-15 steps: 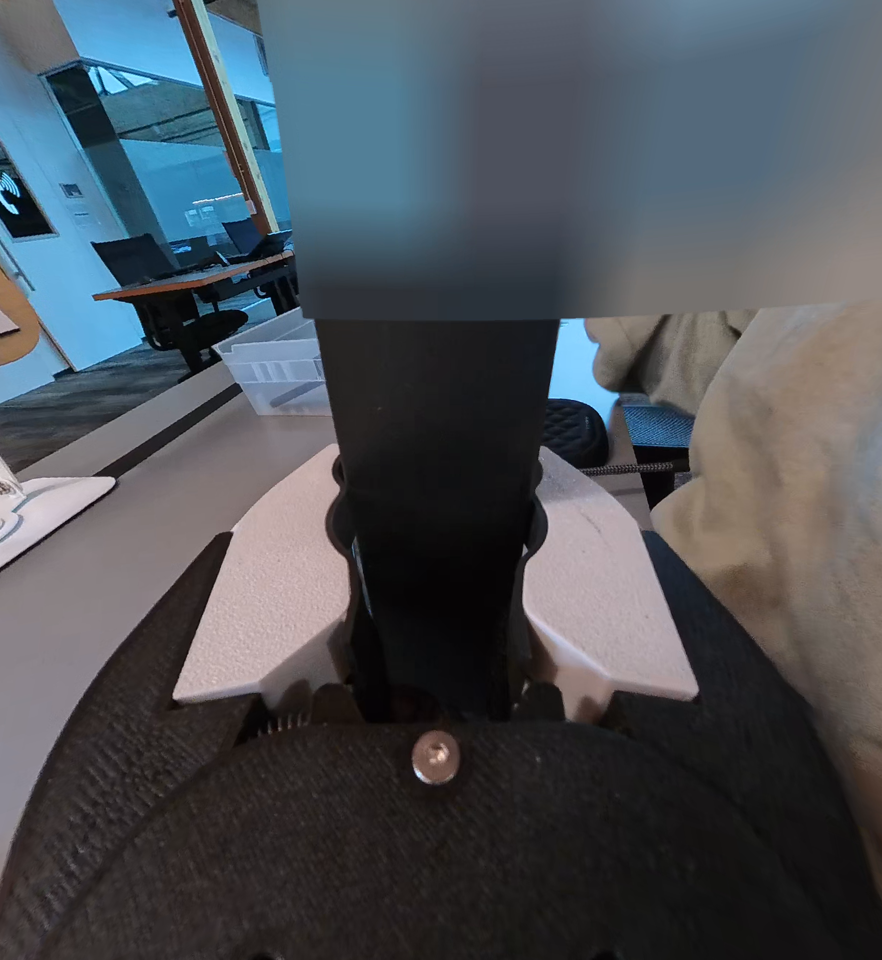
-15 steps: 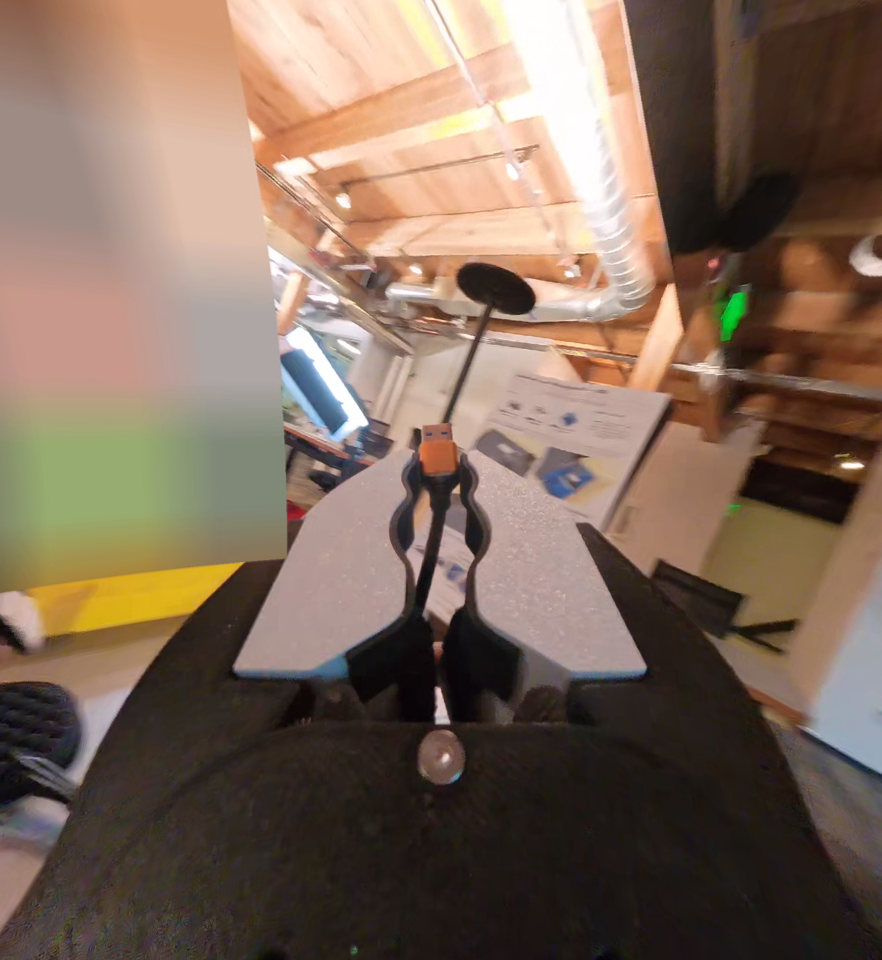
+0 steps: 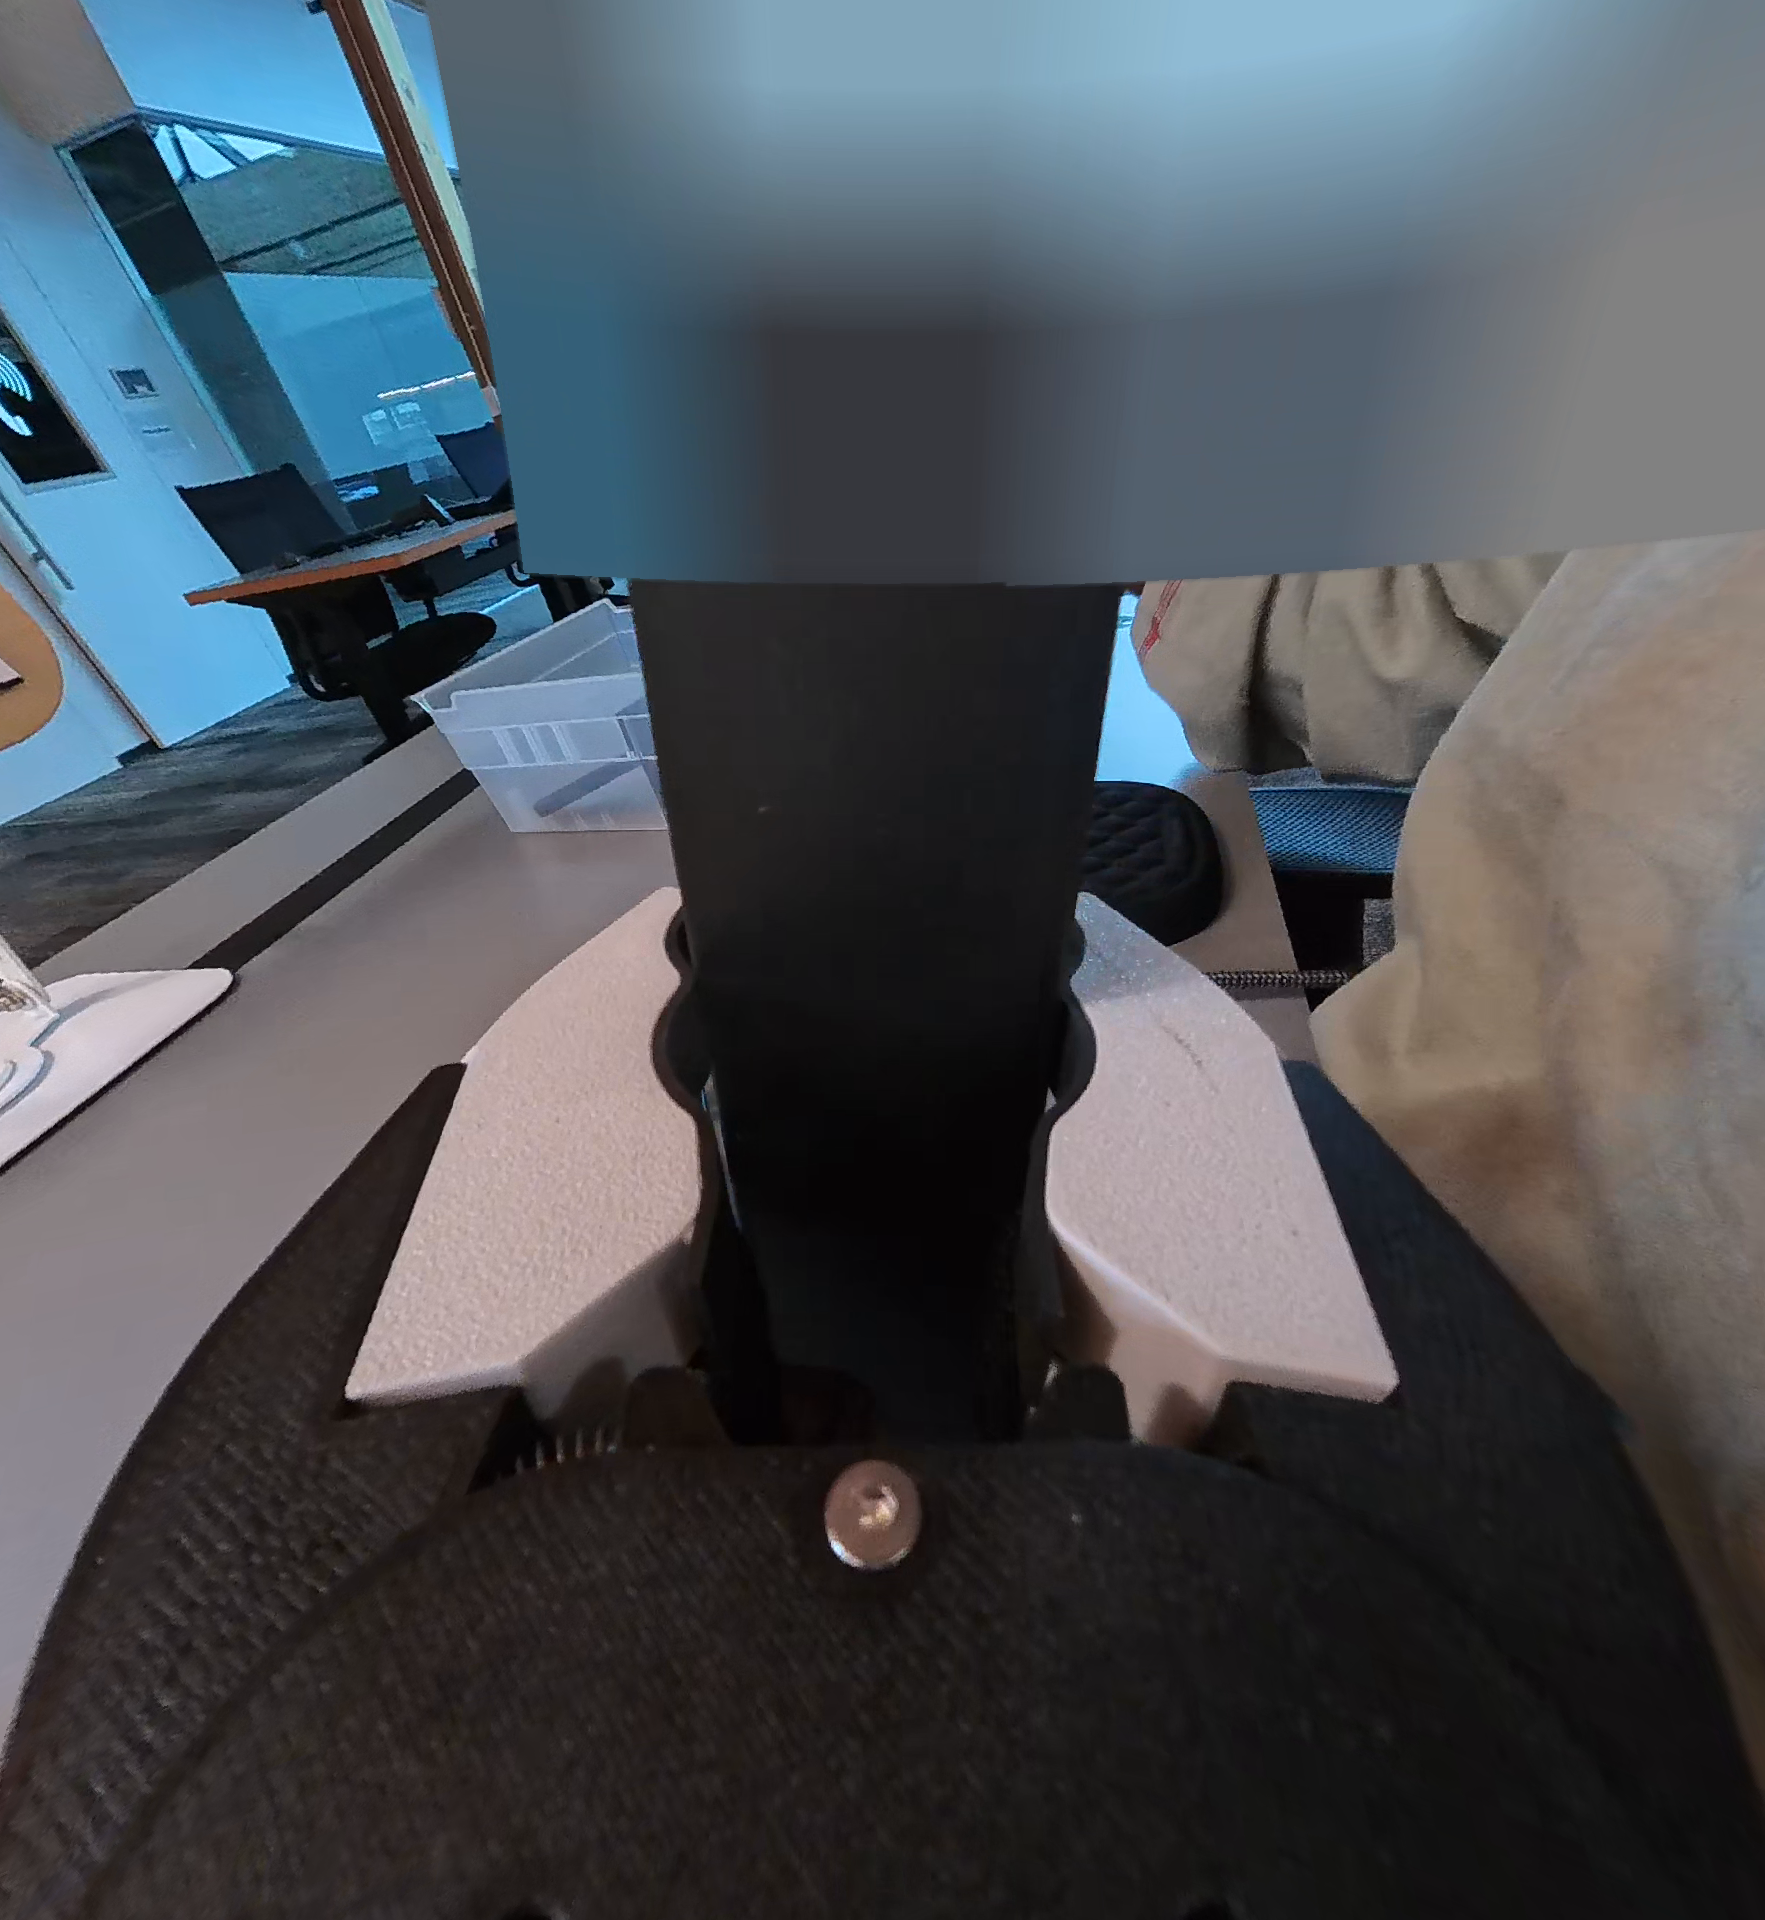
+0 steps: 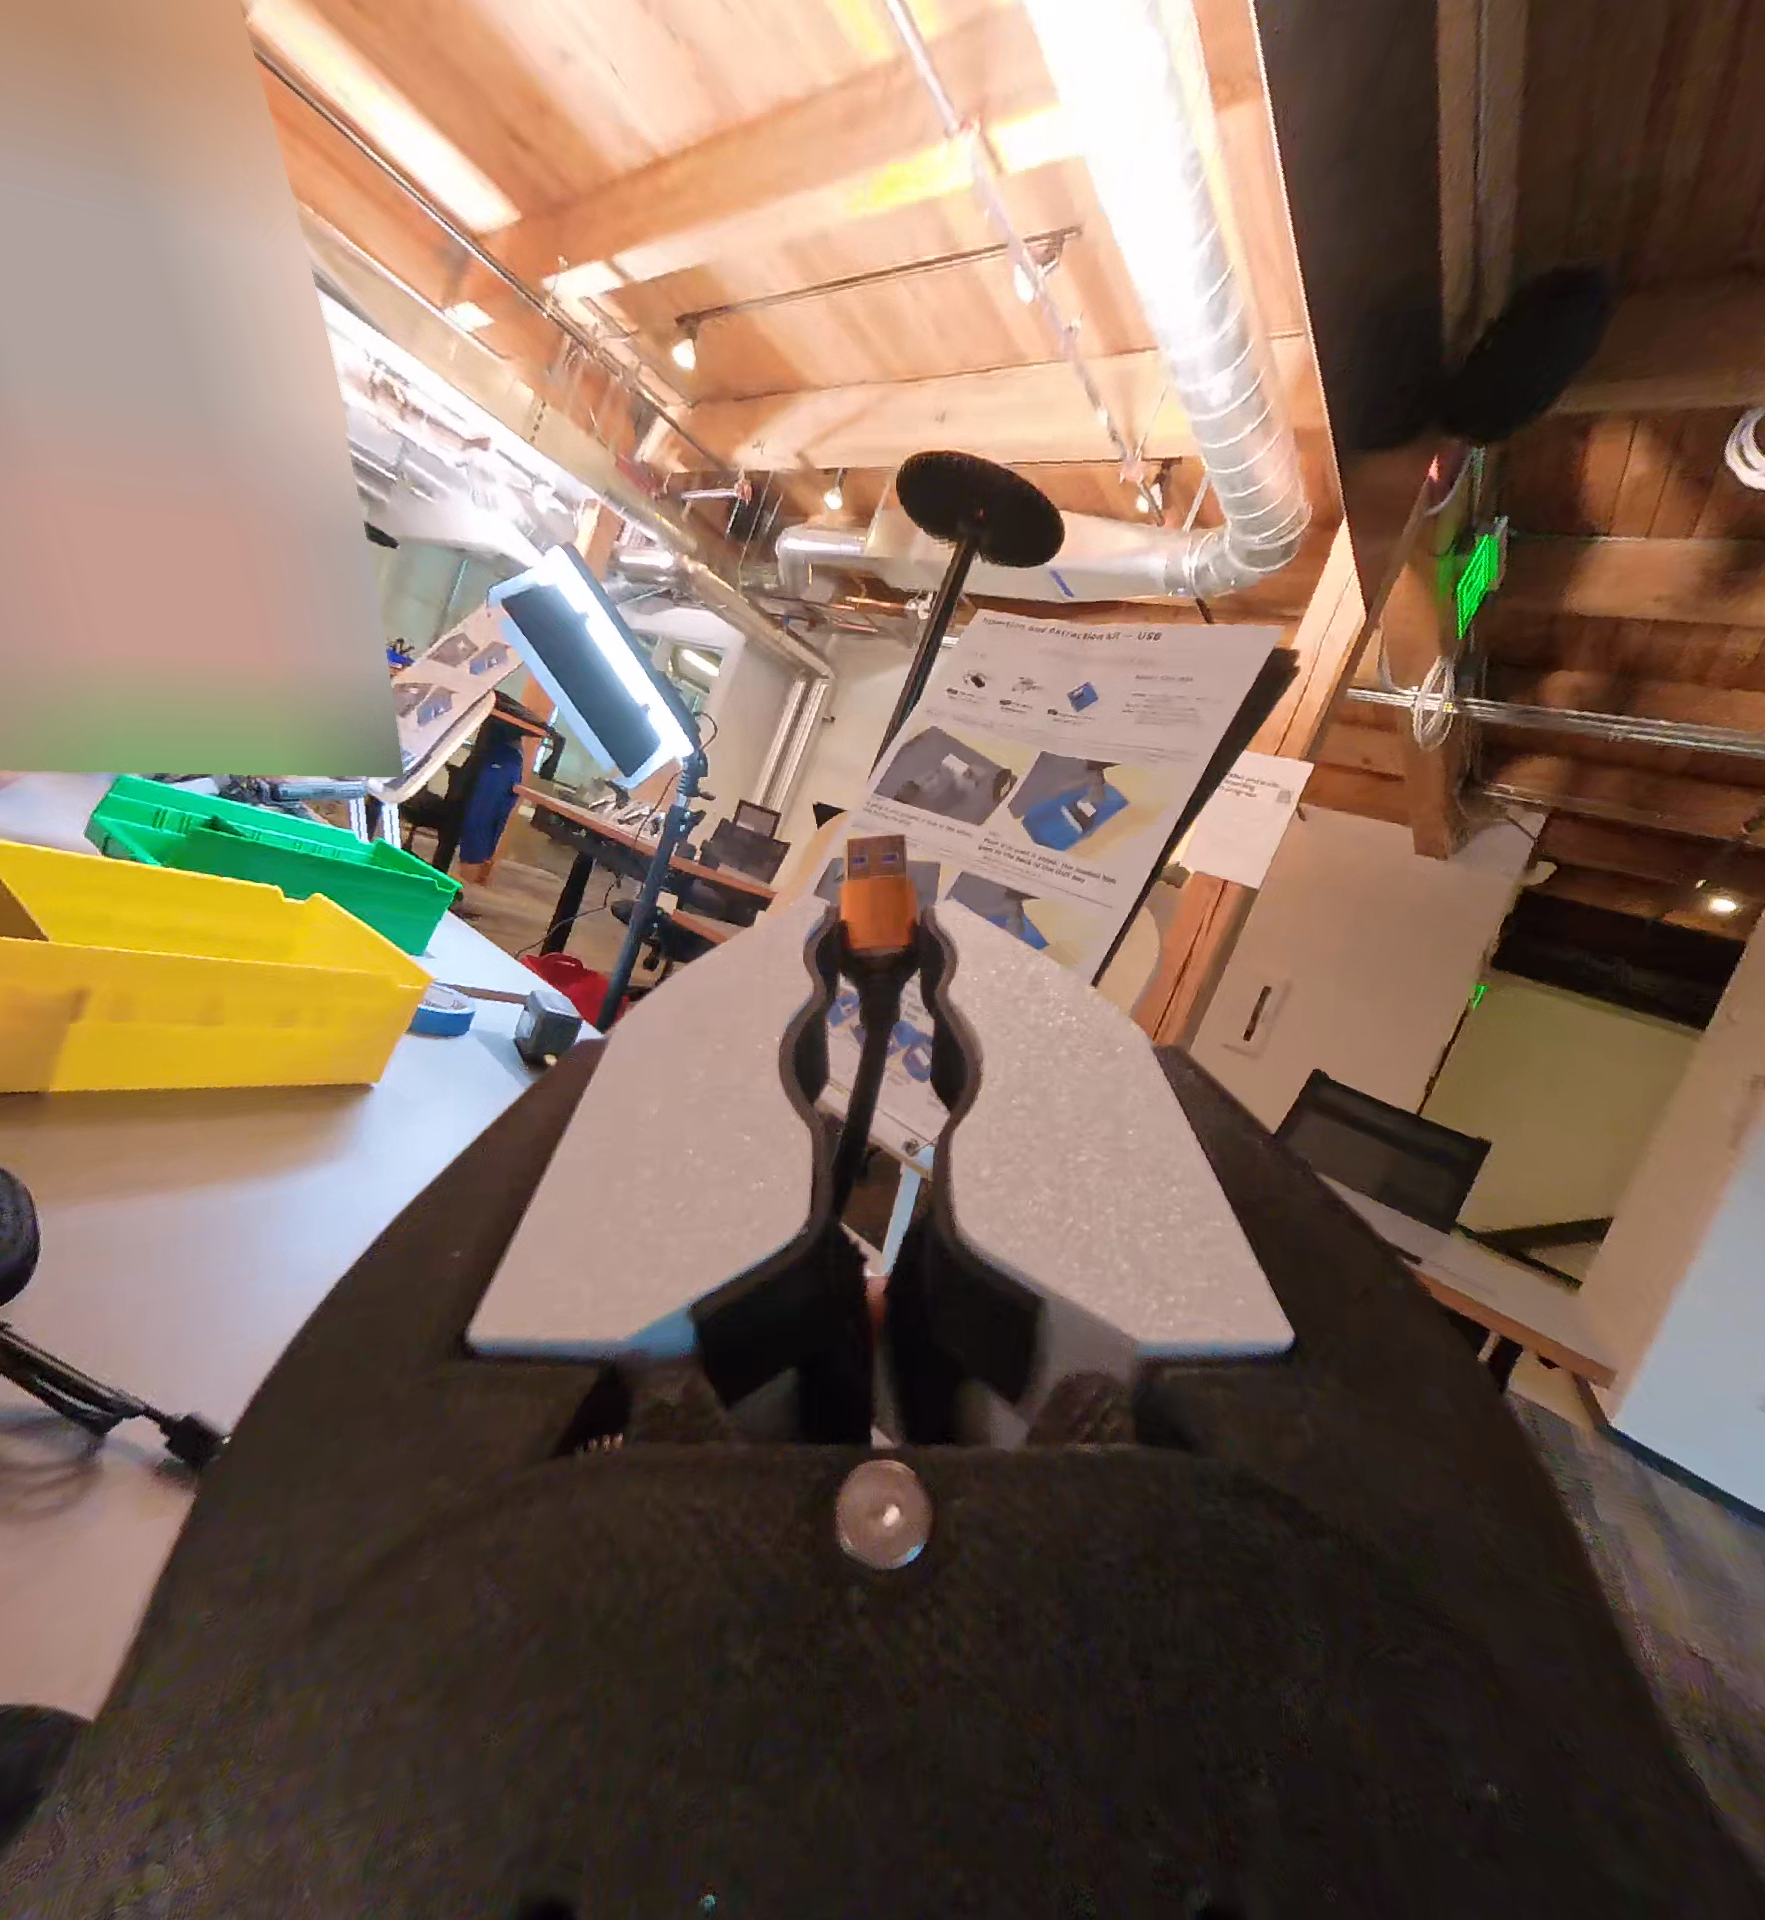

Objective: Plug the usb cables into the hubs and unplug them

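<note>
I see the grey table [image 4: 234,1195] stretching off to the left of my right jaws, with a yellow bin [image 4: 161,997] and a green bin [image 4: 265,836] well beyond them, and an instruction poster [image 4: 1054,758] standing ahead of the tips. My left gripper [image 3: 873,935] is clamped on a tall black hub [image 3: 873,831], which fills the gap between the 2 jaws and rises past their tips into a blurred patch, so I cannot see its ports. My right gripper [image 4: 878,935] is closed on the orange USB plug [image 4: 876,909], pinched right at the tips with its metal end poking forward and its black cable [image 4: 857,1101] trailing back between the jaws. I judge this as the approach before insertion: plug and hub are each held, not yet joined. Next I need to bring the 2 together, square the plug to a port, and push straight.
</note>
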A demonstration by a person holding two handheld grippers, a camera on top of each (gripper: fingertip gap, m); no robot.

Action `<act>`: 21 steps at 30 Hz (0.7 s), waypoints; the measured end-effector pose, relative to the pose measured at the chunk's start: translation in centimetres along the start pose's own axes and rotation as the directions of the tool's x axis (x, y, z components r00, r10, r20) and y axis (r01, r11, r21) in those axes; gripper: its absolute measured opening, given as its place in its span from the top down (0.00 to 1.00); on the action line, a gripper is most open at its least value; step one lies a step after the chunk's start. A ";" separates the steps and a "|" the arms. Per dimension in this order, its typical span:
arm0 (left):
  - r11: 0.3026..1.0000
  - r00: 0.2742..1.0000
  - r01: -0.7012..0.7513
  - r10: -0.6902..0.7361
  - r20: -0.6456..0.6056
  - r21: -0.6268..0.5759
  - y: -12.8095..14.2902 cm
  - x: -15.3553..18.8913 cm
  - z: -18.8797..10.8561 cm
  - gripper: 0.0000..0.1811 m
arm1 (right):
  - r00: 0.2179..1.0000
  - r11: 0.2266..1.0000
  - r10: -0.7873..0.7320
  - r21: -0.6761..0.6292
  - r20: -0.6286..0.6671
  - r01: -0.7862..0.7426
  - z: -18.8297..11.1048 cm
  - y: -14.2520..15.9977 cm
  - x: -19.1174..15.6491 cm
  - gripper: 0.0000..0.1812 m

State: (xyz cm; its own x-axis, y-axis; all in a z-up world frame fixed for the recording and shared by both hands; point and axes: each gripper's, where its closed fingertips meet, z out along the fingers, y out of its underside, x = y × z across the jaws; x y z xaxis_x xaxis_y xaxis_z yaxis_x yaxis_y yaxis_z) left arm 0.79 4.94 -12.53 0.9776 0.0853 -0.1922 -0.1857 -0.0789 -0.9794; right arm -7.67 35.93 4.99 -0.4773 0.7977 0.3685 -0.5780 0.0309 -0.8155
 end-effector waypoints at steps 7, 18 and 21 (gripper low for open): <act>1.000 1.000 0.002 -0.002 -0.005 0.014 -0.1 0.1 0.1 0.65 | 0.996 0.974 -0.061 -0.214 0.068 0.075 -0.1 3.9 -1.2 0.92; 1.000 1.000 -0.004 0.004 -0.009 0.015 -0.1 0.1 0.4 0.65 | 0.960 0.455 0.237 -0.857 -0.146 -0.243 -8.2 21.6 -4.4 0.92; 1.000 1.000 -0.002 0.003 -0.008 0.016 -0.1 0.1 0.4 0.65 | 0.964 0.325 0.224 -0.922 -0.142 -0.211 -9.2 23.8 -4.9 0.89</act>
State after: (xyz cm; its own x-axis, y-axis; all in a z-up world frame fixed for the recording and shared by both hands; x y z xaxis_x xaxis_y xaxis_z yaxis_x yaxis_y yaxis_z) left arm 0.90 5.39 -12.48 0.9779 0.0771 -0.1942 -0.1896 -0.0633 -0.9798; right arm -13.00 38.32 -20.28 -0.4958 0.8615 0.1098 0.5227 0.3970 -0.7544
